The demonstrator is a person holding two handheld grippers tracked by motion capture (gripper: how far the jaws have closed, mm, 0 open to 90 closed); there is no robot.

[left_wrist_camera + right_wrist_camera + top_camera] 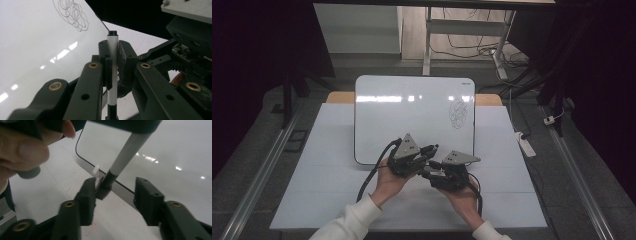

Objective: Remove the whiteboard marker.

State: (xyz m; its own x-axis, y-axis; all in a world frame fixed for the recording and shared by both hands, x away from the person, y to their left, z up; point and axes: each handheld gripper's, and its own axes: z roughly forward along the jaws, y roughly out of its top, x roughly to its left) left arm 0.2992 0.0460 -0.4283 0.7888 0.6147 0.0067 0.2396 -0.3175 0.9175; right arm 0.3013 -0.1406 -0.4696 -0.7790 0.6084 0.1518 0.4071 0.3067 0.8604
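A white marker (112, 50) with black ends stands between the jaws of my left gripper (113, 53), which is shut on its barrel. In the high view the left gripper (429, 151) and right gripper (428, 172) meet at the whiteboard's (407, 115) near edge. In the right gripper view the marker (125, 155) slants down to its black cap end (106, 185), which lies between the jaws of my right gripper (116, 192). The cap rests close against the left jaw, and the right jaw stands well apart from it. A black scribble (458, 114) marks the board's right side.
The whiteboard lies on a white-covered table (327, 170). A person's hand (22, 147) holding the left gripper fills the upper left of the right gripper view. A white power strip (526, 145) lies on the floor at the right, with desk legs and cables behind.
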